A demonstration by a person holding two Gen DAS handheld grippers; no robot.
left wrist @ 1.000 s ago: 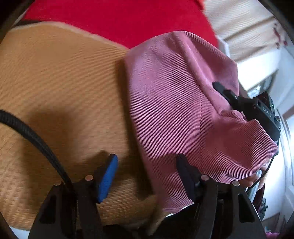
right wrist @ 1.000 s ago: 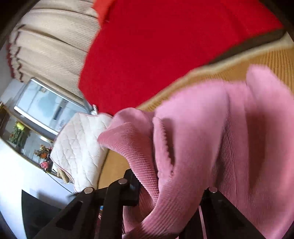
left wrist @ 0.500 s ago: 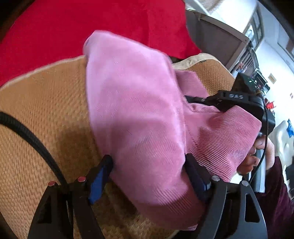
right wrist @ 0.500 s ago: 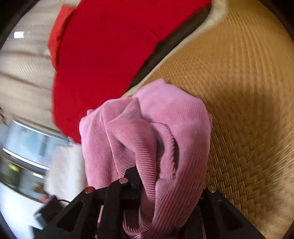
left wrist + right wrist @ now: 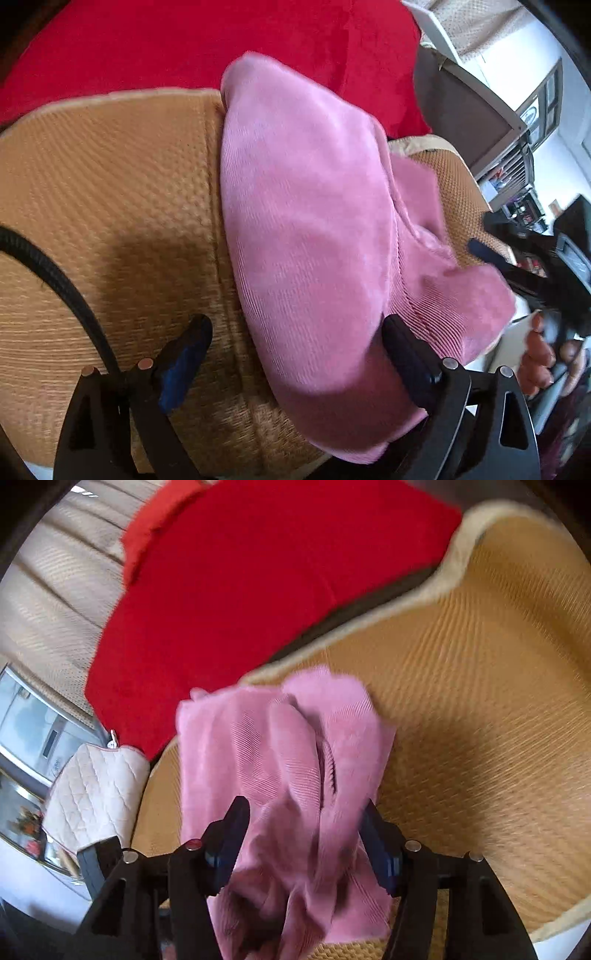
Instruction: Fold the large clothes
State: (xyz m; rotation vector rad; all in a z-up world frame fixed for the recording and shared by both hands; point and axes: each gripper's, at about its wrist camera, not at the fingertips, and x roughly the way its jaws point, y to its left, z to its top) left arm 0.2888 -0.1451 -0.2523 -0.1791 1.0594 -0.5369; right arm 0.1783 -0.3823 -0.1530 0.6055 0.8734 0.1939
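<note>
Right wrist: pink corduroy garment (image 5: 295,775) seemingly loose between parted right tongs (image 5: 304,836).

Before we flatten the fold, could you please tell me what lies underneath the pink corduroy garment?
The pink corduroy garment rests on a tan woven mat, with a red blanket beyond the mat's edge. Whatever lies directly beneath the folded fabric is covered and cannot be seen.

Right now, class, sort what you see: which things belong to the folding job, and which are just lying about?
Belongs to the job:
pink corduroy garment
woven mat it lies on
left gripper, fingers apart
right gripper, fingers open around bunched cloth

Just lying about:
red blanket
quilted white cushion
curtains
</note>
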